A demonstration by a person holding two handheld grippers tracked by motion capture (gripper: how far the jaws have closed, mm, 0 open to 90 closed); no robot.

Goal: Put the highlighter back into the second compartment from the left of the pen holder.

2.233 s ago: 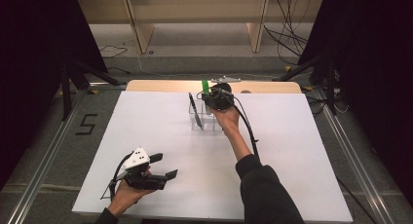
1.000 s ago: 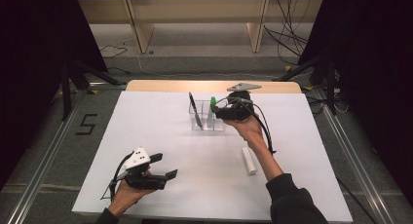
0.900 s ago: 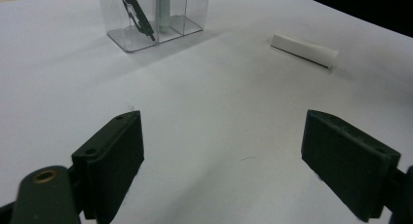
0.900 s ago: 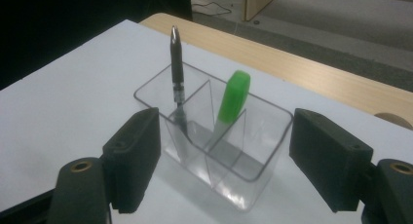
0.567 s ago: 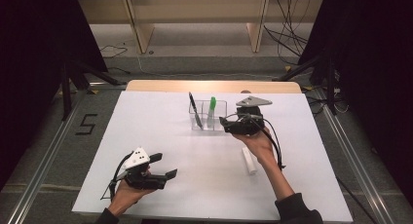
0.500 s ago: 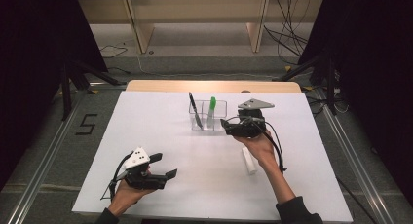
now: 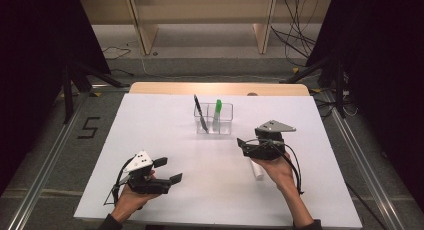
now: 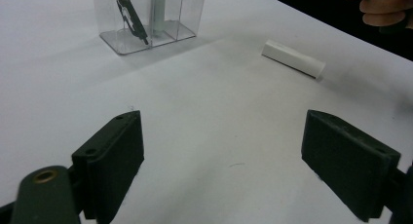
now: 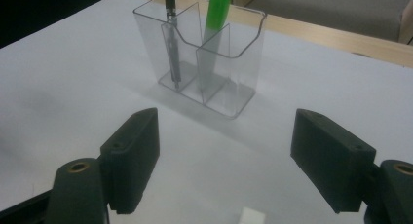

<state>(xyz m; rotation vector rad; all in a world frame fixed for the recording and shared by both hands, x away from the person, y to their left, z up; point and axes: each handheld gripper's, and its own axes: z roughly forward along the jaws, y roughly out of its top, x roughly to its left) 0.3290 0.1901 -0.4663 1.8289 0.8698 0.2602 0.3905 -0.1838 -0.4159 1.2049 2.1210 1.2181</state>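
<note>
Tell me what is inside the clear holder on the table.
The clear holder has compartments. A black pen leans in one, and a green-capped marker stands in the one beside it. The marker's lower end blurs behind the clear dividers, so its tip cannot be made out.

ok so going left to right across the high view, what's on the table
left claw → black pen → green marker, both in the clear organizer → right claw → white tube

A black "5" on the floor (image 7: 89, 127) (left of the table (image 7: 150, 115))
</note>
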